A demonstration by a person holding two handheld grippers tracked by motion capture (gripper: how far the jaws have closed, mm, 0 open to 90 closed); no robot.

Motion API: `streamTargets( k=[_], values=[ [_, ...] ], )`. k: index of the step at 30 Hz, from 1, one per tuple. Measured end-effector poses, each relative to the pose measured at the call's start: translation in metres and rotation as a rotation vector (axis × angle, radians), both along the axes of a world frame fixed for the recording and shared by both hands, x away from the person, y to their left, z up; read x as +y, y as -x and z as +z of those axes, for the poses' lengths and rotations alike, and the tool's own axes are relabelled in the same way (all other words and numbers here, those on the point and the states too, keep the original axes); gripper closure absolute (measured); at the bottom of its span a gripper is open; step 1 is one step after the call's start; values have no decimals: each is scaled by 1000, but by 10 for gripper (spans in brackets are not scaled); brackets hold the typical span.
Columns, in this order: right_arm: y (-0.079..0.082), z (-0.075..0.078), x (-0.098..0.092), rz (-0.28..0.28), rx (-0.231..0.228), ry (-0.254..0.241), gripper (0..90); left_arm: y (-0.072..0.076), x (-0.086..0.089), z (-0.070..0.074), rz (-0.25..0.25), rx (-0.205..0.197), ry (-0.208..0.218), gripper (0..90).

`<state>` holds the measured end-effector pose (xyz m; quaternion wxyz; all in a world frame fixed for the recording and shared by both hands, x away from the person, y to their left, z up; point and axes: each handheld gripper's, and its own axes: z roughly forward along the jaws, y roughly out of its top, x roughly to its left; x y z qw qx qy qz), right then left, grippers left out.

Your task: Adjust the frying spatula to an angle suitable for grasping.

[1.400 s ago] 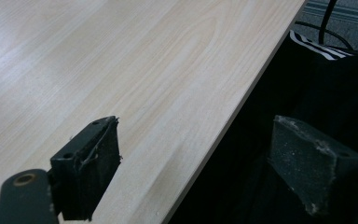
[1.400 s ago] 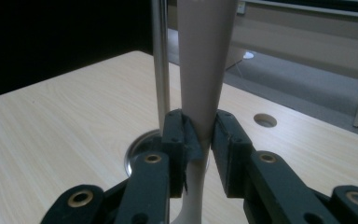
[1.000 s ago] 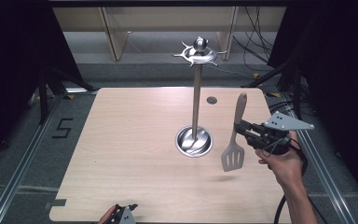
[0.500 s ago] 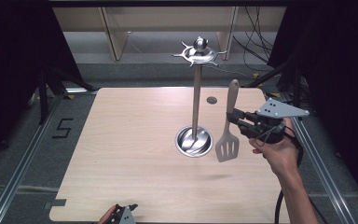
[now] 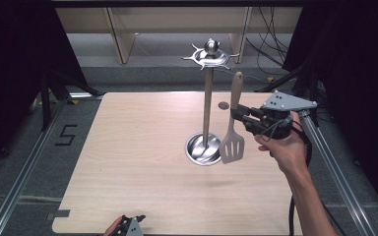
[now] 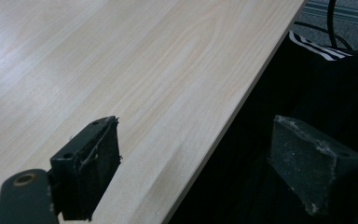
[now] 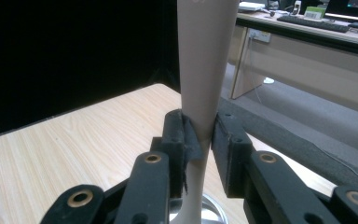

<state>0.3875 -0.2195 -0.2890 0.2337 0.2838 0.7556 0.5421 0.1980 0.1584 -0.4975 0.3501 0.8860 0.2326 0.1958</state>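
Right gripper [image 5: 240, 117] clamps the slotted spatula [image 5: 233, 129] mid-handle, long axis near vertical, blade down beside the utensil stand [image 5: 206, 105]; left gripper [image 6: 191, 163] open.

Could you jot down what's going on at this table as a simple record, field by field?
Work in hand: a slotted spatula carried upright in the air beside a metal utensil stand
Right gripper: shut on the spatula's handle, blade end down
Left gripper: jaws apart, nothing between them, at the near edge of the wooden table
Stand: pole rising from a round base, hooked crown at the top, no utensil seen hanging on it
Spatula and stand: close together; whether they touch cannot be told
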Motion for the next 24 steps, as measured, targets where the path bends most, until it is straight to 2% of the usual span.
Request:
streamTargets(
  k=[1,3,6,10,11,16,17,19,20,22,24],
  values=[
    [-2,4,1,0,-16,10,761,0,-1,0,3,-10,1,155],
    [-3,7,3,2,-18,9,761,0,-1,0,2,-7,2,155],
    [-5,9,6,3,-14,4,761,0,-1,-1,-5,5,6,155],
    [-11,9,8,7,-2,12,761,0,0,0,1,-10,-2,155],
    [-13,7,8,12,19,-2,761,0,0,0,2,-8,0,154],
    [-18,6,8,25,33,-12,761,0,0,0,-1,-8,-6,155],
    [-19,5,9,30,50,-24,761,0,-1,-1,0,-5,3,154],
    [-21,5,10,37,39,-22,761,0,-1,-1,1,-5,-8,155],
    [-21,4,12,49,67,-37,761,0,-1,-1,1,-5,-8,154],
    [-23,4,12,50,62,-16,761,0,-1,-1,-1,0,3,154],
    [-24,4,12,47,72,-21,761,0,-1,0,-1,-6,0,155]
  ],
)
